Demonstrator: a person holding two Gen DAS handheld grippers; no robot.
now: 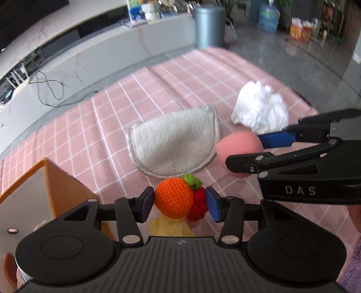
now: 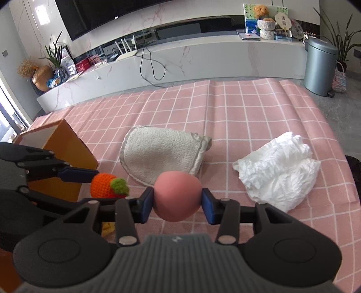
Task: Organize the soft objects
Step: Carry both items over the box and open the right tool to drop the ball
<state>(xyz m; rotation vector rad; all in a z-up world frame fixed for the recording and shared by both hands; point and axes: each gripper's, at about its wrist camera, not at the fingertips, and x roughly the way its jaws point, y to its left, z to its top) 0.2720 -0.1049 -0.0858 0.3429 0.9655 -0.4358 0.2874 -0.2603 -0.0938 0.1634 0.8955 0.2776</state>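
Above the pink cloth (image 2: 237,108), the left gripper (image 1: 180,204) is pinching a crocheted orange (image 1: 173,198) and the right gripper (image 2: 177,200) is pinching a pink ball (image 2: 177,196), both probably needing carrying to the orange box (image 2: 65,155).

Room setting, living area. A pink checked cloth (image 2: 248,117) is covering the work surface, lying in soft creases. A grey polished floor (image 1: 304,58) is reflecting daylight. A long white marble-veined media console (image 2: 203,58) is running along the far wall, carrying a white router (image 2: 126,53) with a black cable (image 2: 151,67) trailing down its front. A large dark television (image 2: 117,13) is hanging above it. A teddy bear (image 2: 259,10) is sitting among ornaments at the console's right end. A grey pedal bin (image 2: 320,65) is standing on the floor beside a woven basket (image 2: 339,80). Potted plants (image 2: 55,53) are standing at both ends. Bright light is entering at the left edge.
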